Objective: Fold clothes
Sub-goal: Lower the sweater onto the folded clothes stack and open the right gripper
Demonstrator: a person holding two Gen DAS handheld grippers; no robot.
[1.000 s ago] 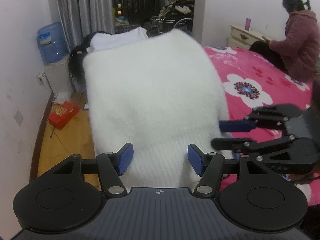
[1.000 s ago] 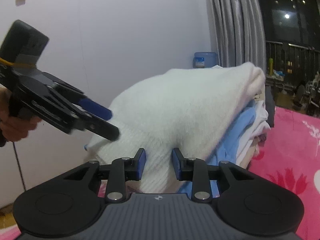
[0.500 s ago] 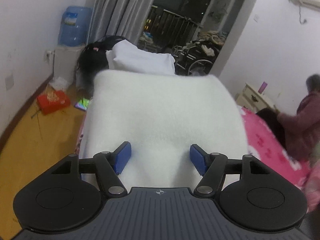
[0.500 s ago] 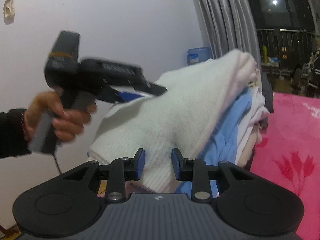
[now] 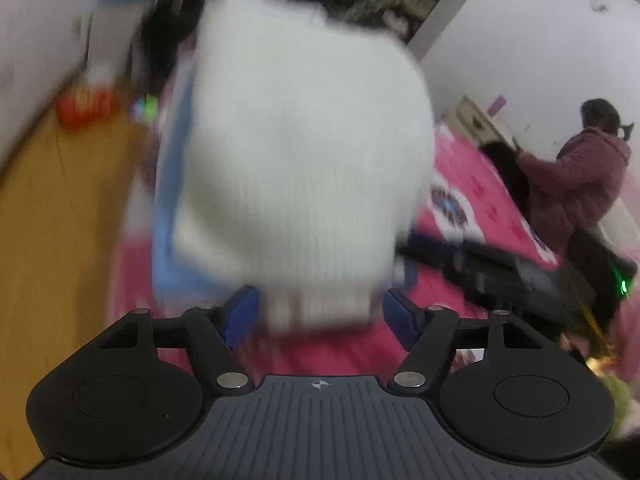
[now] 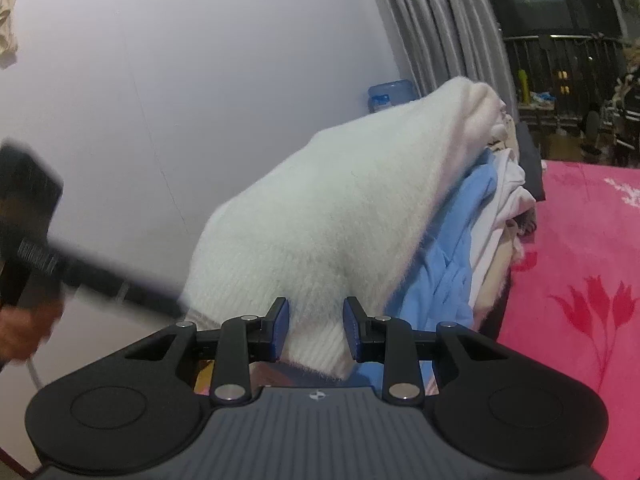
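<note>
A folded white fluffy sweater lies on top of a stack of folded clothes, above a light blue garment. My left gripper is open and empty, just short of the sweater's near ribbed edge; this view is blurred by motion. My right gripper has its jaws partly closed around the sweater's ribbed corner. The left gripper shows blurred at the left of the right wrist view. The right gripper shows at the sweater's right edge in the left wrist view.
The stack sits at the edge of a bed with a pink flowered cover. A person in a maroon coat sits on the far side. Wooden floor lies to the left, with a red box. Grey curtains hang behind.
My left gripper has swung back and down from the sweater's top to its near edge, fast enough to blur. My right gripper stays at the sweater's corner.
</note>
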